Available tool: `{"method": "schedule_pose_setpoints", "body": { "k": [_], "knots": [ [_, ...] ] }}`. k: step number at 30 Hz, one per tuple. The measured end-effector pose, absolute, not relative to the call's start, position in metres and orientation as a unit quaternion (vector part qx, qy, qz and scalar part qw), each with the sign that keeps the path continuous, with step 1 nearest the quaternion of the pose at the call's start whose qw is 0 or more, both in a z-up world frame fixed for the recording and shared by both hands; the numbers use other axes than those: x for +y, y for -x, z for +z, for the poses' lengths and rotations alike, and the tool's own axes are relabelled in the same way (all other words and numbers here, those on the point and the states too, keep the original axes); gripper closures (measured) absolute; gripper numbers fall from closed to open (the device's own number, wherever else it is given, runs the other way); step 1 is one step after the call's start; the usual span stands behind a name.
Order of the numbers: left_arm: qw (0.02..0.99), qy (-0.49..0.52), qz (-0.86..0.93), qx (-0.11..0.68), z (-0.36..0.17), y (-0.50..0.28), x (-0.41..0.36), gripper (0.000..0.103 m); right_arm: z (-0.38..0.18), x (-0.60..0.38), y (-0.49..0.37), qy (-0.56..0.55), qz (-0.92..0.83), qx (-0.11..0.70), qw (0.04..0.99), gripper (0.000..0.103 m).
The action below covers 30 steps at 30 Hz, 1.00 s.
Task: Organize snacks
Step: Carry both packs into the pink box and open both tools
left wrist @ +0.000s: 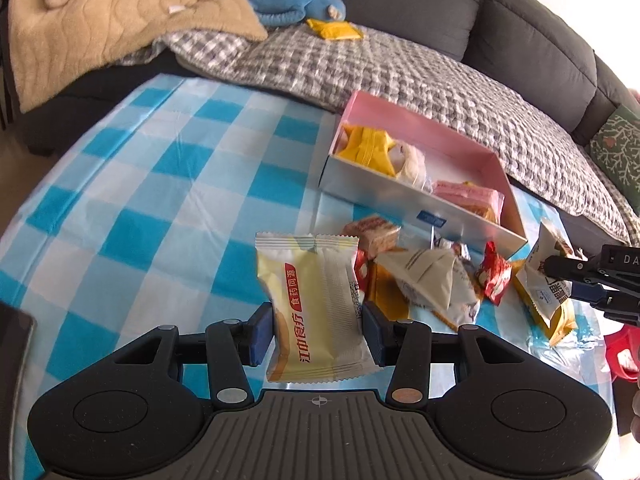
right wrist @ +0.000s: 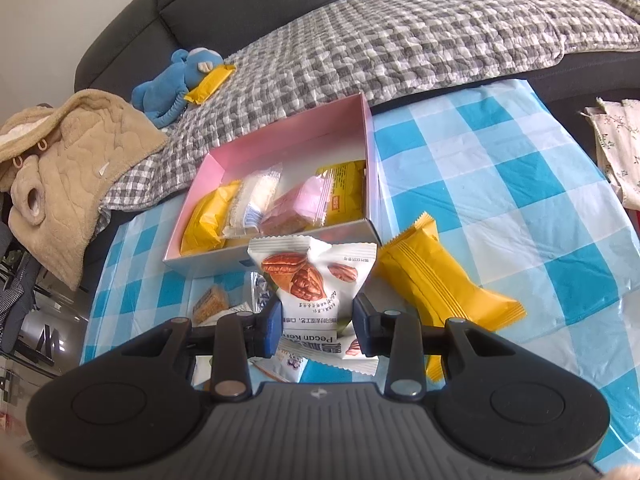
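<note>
My left gripper (left wrist: 318, 330) is shut on a pale yellow snack packet (left wrist: 316, 304) with red lettering, held above the checked table. My right gripper (right wrist: 314, 326) is shut on a white pecan packet (right wrist: 316, 280), held just in front of the pink box (right wrist: 280, 136). The box also shows in the left wrist view (left wrist: 452, 136) and holds several snacks: yellow, white and pink packets. A loose pile of snacks (left wrist: 424, 280) lies on the table in front of the box. The right gripper (left wrist: 576, 280) shows at the right edge of the left wrist view.
A yellow packet (right wrist: 440, 284) lies on the blue checked tablecloth (right wrist: 520, 168) right of the box. Behind the table is a grey sofa with a checked blanket (right wrist: 400, 32), a blue plush toy (right wrist: 176, 80), a yellow packet (right wrist: 210, 84) and a tan blanket (right wrist: 72, 152).
</note>
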<state>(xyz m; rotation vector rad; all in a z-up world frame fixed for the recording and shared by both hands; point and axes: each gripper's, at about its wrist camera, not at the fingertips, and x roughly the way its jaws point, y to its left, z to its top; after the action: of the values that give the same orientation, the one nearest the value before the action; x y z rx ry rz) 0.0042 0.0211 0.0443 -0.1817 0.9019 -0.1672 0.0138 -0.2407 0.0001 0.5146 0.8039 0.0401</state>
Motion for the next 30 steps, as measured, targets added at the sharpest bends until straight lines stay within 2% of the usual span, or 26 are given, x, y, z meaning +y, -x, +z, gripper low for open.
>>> {"method": "schedule_pose_setpoints", "body": {
  "k": [16,30],
  "knots": [
    [0.911,0.054,-0.12,0.391,0.071,-0.081,-0.021,0.058,0.006,-0.251,-0.038,-0.257,0.023,0.355,0.898,0.07],
    [0.897,0.046,-0.192,0.395,0.059,-0.147,-0.049,0.058,-0.006,-0.239,-0.082,-0.304,0.063,0.357,0.881,0.07]
  ]
}}
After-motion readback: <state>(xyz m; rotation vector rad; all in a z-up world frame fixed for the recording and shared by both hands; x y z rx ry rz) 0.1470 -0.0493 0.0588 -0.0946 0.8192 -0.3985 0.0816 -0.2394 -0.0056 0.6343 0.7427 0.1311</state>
